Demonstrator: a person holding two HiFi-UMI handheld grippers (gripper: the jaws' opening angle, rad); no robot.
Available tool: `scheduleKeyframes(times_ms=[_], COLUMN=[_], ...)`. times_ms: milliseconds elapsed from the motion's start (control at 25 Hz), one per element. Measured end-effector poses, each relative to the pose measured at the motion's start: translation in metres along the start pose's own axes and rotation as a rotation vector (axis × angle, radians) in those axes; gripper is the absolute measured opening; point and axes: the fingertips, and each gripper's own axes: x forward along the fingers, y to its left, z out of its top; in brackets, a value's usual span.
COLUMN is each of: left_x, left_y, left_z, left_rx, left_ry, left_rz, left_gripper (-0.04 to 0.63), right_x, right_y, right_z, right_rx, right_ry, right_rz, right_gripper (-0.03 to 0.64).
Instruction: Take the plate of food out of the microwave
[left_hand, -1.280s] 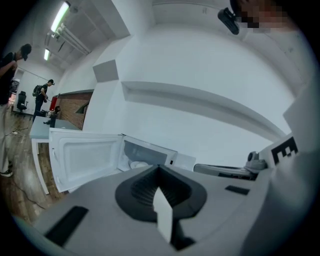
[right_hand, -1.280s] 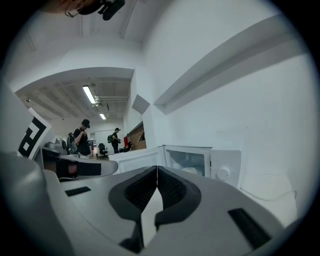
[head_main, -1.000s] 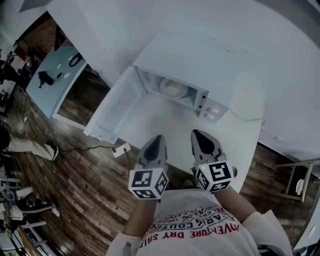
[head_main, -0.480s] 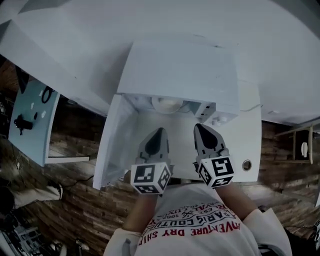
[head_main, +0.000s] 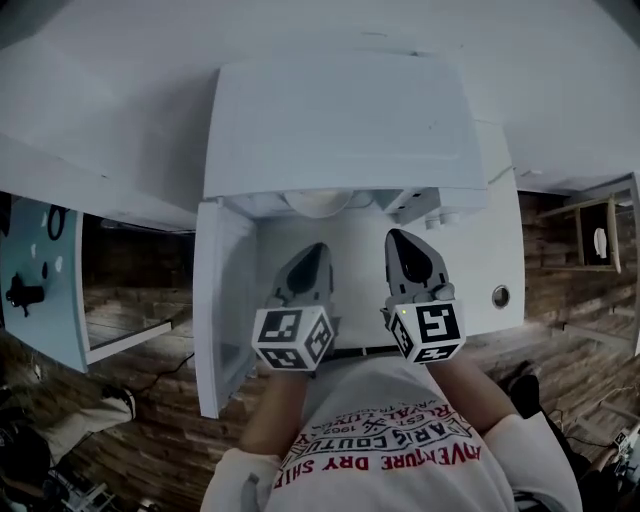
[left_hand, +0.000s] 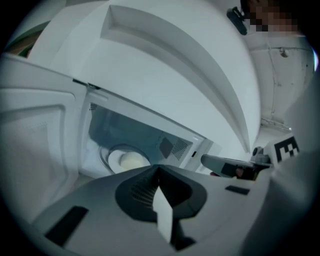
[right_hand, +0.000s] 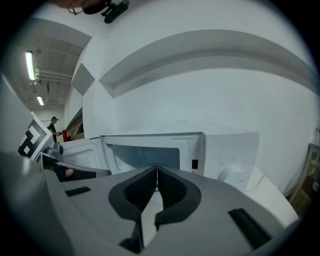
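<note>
A white microwave (head_main: 340, 120) stands on the white table with its door (head_main: 222, 290) swung open to the left. Inside sits a white plate (left_hand: 114, 158) with a pale round piece of food (left_hand: 131, 160) on it; only the plate's rim (head_main: 320, 204) shows in the head view. My left gripper (head_main: 313, 251) is shut and empty, held just in front of the open cavity. Beside it, my right gripper (head_main: 397, 239) is also shut and empty, facing the cavity (right_hand: 145, 155) and the control knob (right_hand: 231, 174). Neither gripper touches the plate.
The white table (head_main: 480, 260) carries the microwave and has a small round hole (head_main: 500, 296) near its front edge. A light blue table (head_main: 30, 270) stands to the left over wooden floor. A white wall rises behind the microwave. A person (right_hand: 54, 125) stands far off.
The head view has swung so that the microwave now sits straight ahead and closer. Both grippers stay shut and side by side, now nearer the open cavity.
</note>
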Motion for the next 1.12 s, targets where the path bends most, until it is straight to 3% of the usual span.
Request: scheduleKeyframes(times_ms=[160,360,520,640,720,1120], left_x=[0.019,0.039,0.055,0.066,0.074,0.105], left_y=[0.008,0.023,0.045,0.062,0.068,0.086], left_z=[-0.015,-0.028,-0.043,-0.054,-0.058,-0.063], left_rx=[-0.060,-0.237,-0.467,-0.686,-0.784,-0.962], left_ry=[-0.008,-0.059,-0.070,-0.092,-0.100,-0.106], left_rz=[-0.005,0.020,0.045,0.060,0.060,0.073], left_gripper=[0.006,0.020,0.110,0.136,0.138,0.137], right_x=[0.011,0.026,0.032,0.032,0.032,0.043], right_y=[-0.002,-0.004,-0.006,-0.010,-0.014,-0.015], right_z=[-0.017,-0.038,-0.057,-0.070,-0.076,-0.090], right_rx=[0.008,0.012,0.011,0.014,0.016,-0.013], right_ry=[0.036,0.081,0.121,0.151,0.167,0.216], right_rz=[0.006,0.025,0.039,0.055,0.060,0.115], right_gripper=[0.012,0.012,0.012,0.012,0.012,0.012])
